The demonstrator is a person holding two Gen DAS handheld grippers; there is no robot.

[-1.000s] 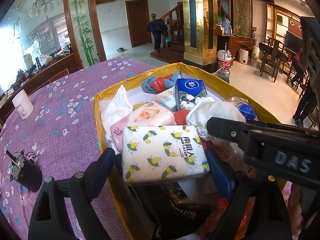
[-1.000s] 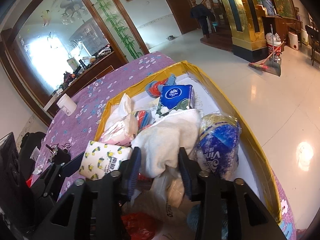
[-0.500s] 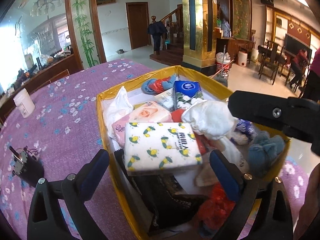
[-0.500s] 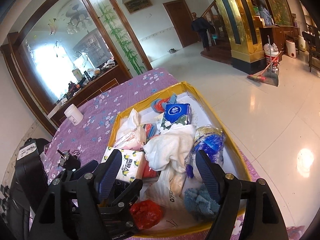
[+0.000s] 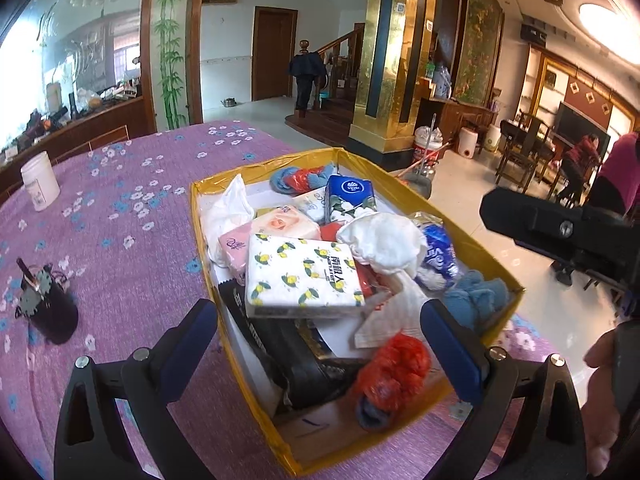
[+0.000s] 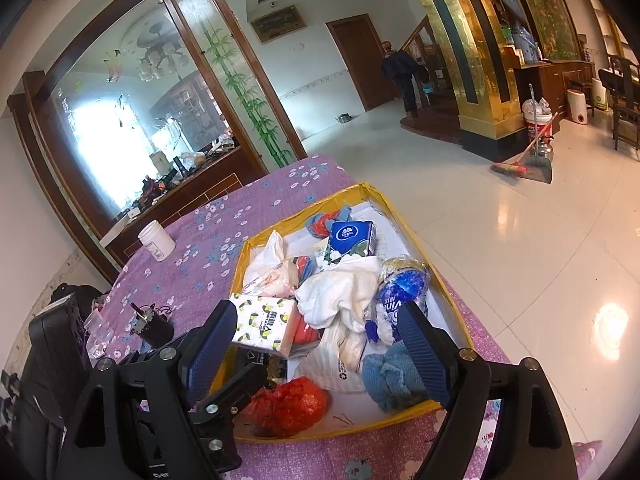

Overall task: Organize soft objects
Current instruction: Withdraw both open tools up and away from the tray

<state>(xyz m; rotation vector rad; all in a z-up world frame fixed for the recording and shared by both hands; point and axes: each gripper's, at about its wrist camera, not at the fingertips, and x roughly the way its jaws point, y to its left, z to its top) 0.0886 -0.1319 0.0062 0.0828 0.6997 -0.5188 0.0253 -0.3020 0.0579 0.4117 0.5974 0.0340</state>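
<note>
On the purple worktop (image 5: 120,240) stands a yellow-rimmed box (image 5: 404,192), heaped with soft goods: a lemon-print tissue pack (image 5: 300,276) lies on top at the near left, a white cloth (image 5: 384,240) beside it at centre, a blue tissue pack (image 5: 350,196) further back, a blue-wrapped roll (image 6: 400,292), a blue rag (image 6: 390,376) and a red bag (image 6: 288,400) at the near end. Left gripper (image 5: 320,344) hangs over the near end with jaws spread wide and nothing between the pads; right gripper (image 6: 316,348) likewise holds nothing, its jaws opening. Judged by look, all items are light and yielding. Wrapped packs appear slick and will squash, so they are best taken across the short sides; cloth and rag should bunch readily and suit a pinch at a raised fold; bag film may slip. Box walls are low and probably thin; the far and right rims run close to the worktop edge, with floor beyond. Open room lies to the left, apart from a white jar (image 5: 40,180) and a small dark object (image 5: 46,304).
</note>
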